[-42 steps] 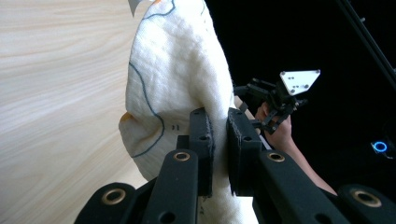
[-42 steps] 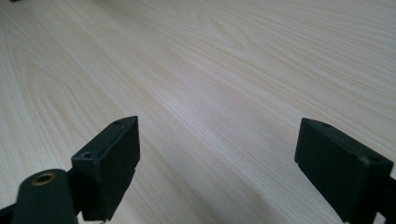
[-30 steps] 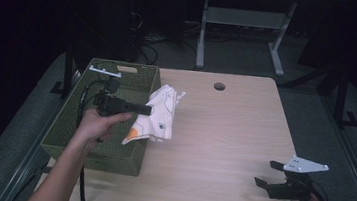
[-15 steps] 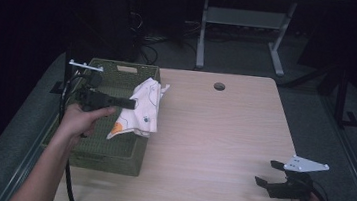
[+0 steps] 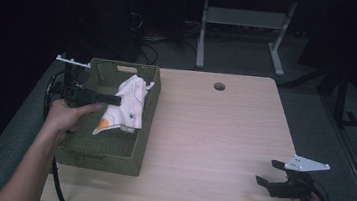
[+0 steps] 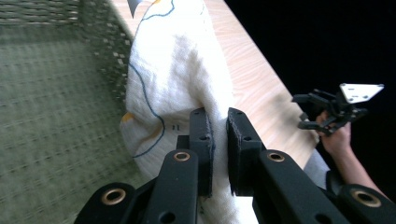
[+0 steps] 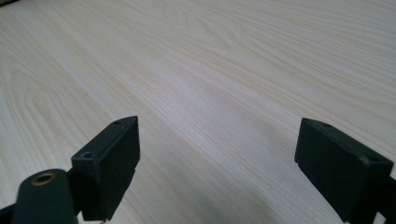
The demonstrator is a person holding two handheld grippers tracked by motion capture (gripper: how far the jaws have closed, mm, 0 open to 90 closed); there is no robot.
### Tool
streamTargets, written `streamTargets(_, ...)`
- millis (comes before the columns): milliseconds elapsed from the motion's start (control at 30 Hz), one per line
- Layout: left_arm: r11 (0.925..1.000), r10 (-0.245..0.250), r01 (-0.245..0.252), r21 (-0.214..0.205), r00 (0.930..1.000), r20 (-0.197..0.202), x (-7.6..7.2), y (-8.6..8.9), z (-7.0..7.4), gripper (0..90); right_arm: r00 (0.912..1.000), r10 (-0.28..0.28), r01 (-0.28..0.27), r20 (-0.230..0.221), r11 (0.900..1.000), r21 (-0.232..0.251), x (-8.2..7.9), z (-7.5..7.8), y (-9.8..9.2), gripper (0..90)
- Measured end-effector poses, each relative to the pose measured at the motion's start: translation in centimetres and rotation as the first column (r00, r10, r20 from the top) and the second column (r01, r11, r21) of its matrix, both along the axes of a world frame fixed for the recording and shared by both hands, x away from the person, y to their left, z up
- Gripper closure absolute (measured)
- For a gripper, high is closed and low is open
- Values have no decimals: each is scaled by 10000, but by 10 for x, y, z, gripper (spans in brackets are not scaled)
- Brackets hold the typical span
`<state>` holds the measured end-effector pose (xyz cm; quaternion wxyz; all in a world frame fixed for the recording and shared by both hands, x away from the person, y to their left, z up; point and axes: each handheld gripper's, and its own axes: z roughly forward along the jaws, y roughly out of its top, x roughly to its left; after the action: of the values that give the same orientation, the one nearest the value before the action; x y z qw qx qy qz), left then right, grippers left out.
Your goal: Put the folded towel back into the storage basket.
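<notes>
Cloth held over the basket, your right hand idle

Your left gripper has its fingers clamped on the white patterned cloth, which hangs over the green woven basket at the surface's left edge. Your right gripper rests near the surface's front right corner, fingers spread apart, well away from the basket.

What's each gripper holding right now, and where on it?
Left gripper is shut on the white cloth, pinching a fold near its edge, above the green basket. Right gripper is open over the table, holding nothing.
</notes>
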<state>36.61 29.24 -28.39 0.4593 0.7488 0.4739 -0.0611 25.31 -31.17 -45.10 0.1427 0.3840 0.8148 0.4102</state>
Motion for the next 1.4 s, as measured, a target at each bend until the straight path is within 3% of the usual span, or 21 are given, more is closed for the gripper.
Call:
streamTargets(100,9998,148,-149,164,9999,37,1,5,2,824,10000,-30,30,-6,10000,14,0,0,-1,135)
streamTargets(133,9979,206,-214,612,9997,125,1,8,3,823,10000,-54,54,34,10000,22,0,0,-2,135)
streamTargets(233,9953,292,-306,922,9994,173,2,9,4,823,10000,-73,73,28,10000,41,0,0,-2,135)
streamTargets(333,9865,473,-518,1552,9983,329,3,12,5,823,10000,-47,47,7,10000,6,1,0,-2,135)
streamTargets(400,9848,475,-523,1656,9983,332,4,12,5,823,10000,-44,44,-1,10000,1,1,0,-2,135)
streamTargets(500,9762,578,-639,2074,9977,354,7,13,2,823,10000,-54,54,8,10000,10,1,0,-2,136)
streamTargets(567,9657,605,-669,2509,9976,331,9,12,-1,823,10000,-69,69,25,10000,31,1,0,-3,135)
streamTargets(767,9445,662,-734,3203,9972,333,14,10,-8,823,9999,-71,70,77,10000,46,1,0,-5,135)
streamTargets(967,9334,724,-748,3509,9972,200,20,8,-20,823,10000,-73,72,51,10000,59,2,0,-5,135)
streamTargets(1067,9139,754,-744,3990,9971,133,24,6,-29,822,9999,-99,98,44,9999,57,1,0,-5,136)
streamTargets(1133,9130,768,-748,4010,9970,110,25,6,-32,820,9999,-104,104,40,9999,58,1,0,-5,135)
streamTargets(1200,9074,716,-659,4151,9974,20,27,5,-36,820,9999,-104,103,35,9999,50,1,0,-5,135)
streamTargets(1233,8935,666,-601,4449,9978,8,29,2,-40,820,10000,-81,81,20,10000,22,2,0,-4,135)
streamTargets(1267,8935,666,-601,4449,9978,8,29,2,-40,820,10000,-81,81,20,10000,22,2,0,-4,135)
streamTargets(1333,8756,352,-266,4823,9993,-87,31,-4,-48,820,10000,-76,76,29,10000,3,2,0,-4,135)
streamTargets(1400,8724,305,-206,4883,9995,-124,32,-5,-50,821,10000,-74,74,34,10000,-1,2,0,-4,135)
